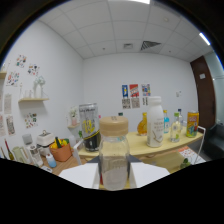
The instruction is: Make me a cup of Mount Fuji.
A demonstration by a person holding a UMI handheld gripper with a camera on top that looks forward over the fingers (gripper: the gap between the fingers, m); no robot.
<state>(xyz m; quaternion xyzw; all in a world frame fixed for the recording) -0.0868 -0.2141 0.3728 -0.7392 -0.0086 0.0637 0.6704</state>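
Nearest the camera stands a clear glass jar [114,161] with a tan cork-coloured lid [113,125], upright and centred between the two pale gripper fingers [81,176], whose flat white faces show at either side of its lower body. The gripper [114,177] appears closed in against the jar, both fingers meeting its sides with no visible gap, though the fingertips themselves are hidden below a dark mask across the bottom of the view. The jar's contents look pale and cloudy; what they are cannot be told. Just beyond the jar, slightly to its left, a tall drinks can [89,126] with a silver top and dark lower band stands upright on a light wooden table [135,141]. Further right on the same table stands a white plastic bottle [155,121] with a white cap, upright, with a yellow bottle [143,124] just behind it. Beyond those, toward the table's far end, stand a small clear bottle [174,128] and a yellow can [192,124], near each other but apart. Left of the jar, lower down, an orange bowl-shaped container [61,151] holds some dark and yellow items. A wall shelf [33,99] on the left wall carries pale vases. Small posters [134,96] hang on the far white wall, and a dark door [202,85] stands at the right.
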